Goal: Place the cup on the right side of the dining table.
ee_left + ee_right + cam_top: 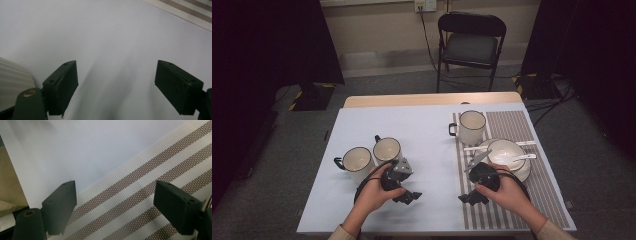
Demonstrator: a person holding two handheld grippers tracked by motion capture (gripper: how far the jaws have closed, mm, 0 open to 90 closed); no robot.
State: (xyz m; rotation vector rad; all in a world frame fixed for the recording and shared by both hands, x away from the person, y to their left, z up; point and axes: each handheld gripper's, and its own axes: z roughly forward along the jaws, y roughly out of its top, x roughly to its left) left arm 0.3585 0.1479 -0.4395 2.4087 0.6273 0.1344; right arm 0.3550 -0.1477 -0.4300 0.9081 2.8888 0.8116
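Observation:
Two white mugs point(358, 161) point(387, 149) with dark rims stand side by side on the pale table point(422, 130) at the left. A third mug point(472, 127) stands on the striped placemat point(512, 125). In front of it is a white bowl point(506, 152) on a plate, with a white spoon point(524, 157) by it. My left gripper point(410, 197) is held low near the front edge, below the two mugs, open over bare table point(115, 45). My right gripper point(468, 198) is open over the placemat's point(150, 195) left edge, in front of the bowl.
A black folding chair point(471, 45) stands beyond the table's far edge. Cables run along the floor at the right. Dark curtains flank the room on both sides.

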